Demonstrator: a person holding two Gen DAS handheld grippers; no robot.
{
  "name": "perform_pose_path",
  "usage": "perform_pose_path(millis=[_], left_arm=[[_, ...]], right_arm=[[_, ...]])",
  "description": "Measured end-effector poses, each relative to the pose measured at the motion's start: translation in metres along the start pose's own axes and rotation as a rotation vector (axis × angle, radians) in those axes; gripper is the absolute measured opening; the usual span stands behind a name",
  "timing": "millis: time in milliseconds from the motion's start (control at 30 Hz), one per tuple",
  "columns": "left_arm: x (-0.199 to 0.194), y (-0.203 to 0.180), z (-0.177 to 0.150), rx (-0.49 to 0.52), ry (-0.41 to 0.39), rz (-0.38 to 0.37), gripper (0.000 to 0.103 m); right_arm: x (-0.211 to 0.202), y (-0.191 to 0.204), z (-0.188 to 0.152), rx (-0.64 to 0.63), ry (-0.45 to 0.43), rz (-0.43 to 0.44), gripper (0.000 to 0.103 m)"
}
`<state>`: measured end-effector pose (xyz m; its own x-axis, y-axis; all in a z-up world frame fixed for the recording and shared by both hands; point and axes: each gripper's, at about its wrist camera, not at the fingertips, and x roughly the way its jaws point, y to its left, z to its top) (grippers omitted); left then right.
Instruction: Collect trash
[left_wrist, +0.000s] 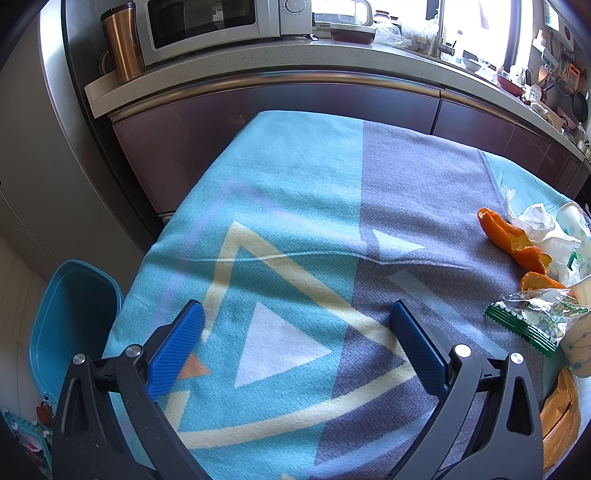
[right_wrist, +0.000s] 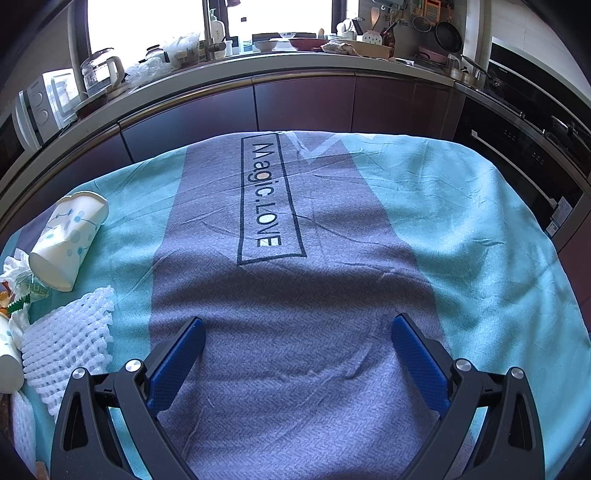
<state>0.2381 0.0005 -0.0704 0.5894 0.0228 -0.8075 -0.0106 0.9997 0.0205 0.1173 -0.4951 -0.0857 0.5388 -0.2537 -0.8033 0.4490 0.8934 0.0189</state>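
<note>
Over the cloth-covered surface (left_wrist: 295, 206), left tool (left_wrist: 295, 317) and right tool (right_wrist: 297, 332) both hover with fingers spread apart, nothing between them. Trash sits at the left tool's right edge: orange peel (left_wrist: 513, 240), crumpled tissue (left_wrist: 543, 225), clear wrapper (left_wrist: 532, 321). In the right wrist view a tipped paper cup (right_wrist: 68, 240) lies beside white foam netting (right_wrist: 66, 347) at far left; blue bin (left_wrist: 70, 325) stands on the floor, left of the surface.

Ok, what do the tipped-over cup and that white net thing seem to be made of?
Cup: looks like matte white paper, printed with blue dots, with a thin rolled rim. White net: probably soft foam mesh, judging by its puffy open lattice, like fruit wrapping.
</note>
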Motion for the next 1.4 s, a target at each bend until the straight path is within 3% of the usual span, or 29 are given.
perform_pose_path(millis=[100, 200, 367, 533, 667, 800, 1167, 1400], left_arm=[[-0.001, -0.002, 0.001, 0.000, 0.000, 0.000, 0.099], [-0.001, -0.003, 0.001, -0.002, 0.000, -0.004, 0.099], [-0.006, -0.004, -0.001, -0.016, -0.011, 0.006, 0.098], [-0.050, 0.000, -0.020, -0.019, -0.172, -0.008, 0.094], [-0.099, -0.013, -0.043, 0.035, -0.339, -0.005, 0.098], [-0.136, -0.019, -0.063, 0.047, -0.438, -0.045, 0.098], [-0.176, -0.012, -0.095, 0.064, -0.587, -0.049, 0.098], [-0.182, -0.009, -0.108, 0.061, -0.588, -0.030, 0.098]], right_arm=[[-0.014, 0.010, -0.009, 0.041, -0.042, 0.018, 0.096], [-0.052, 0.033, -0.024, 0.021, -0.192, 0.045, 0.096], [-0.126, 0.086, -0.055, -0.069, -0.423, 0.198, 0.096], [-0.171, 0.136, -0.086, -0.144, -0.556, 0.321, 0.096], [-0.187, 0.164, -0.109, -0.190, -0.592, 0.362, 0.096], [-0.195, 0.181, -0.121, -0.199, -0.591, 0.395, 0.096], [-0.210, 0.195, -0.143, -0.206, -0.609, 0.420, 0.096], [-0.214, 0.198, -0.149, -0.211, -0.612, 0.436, 0.096]])
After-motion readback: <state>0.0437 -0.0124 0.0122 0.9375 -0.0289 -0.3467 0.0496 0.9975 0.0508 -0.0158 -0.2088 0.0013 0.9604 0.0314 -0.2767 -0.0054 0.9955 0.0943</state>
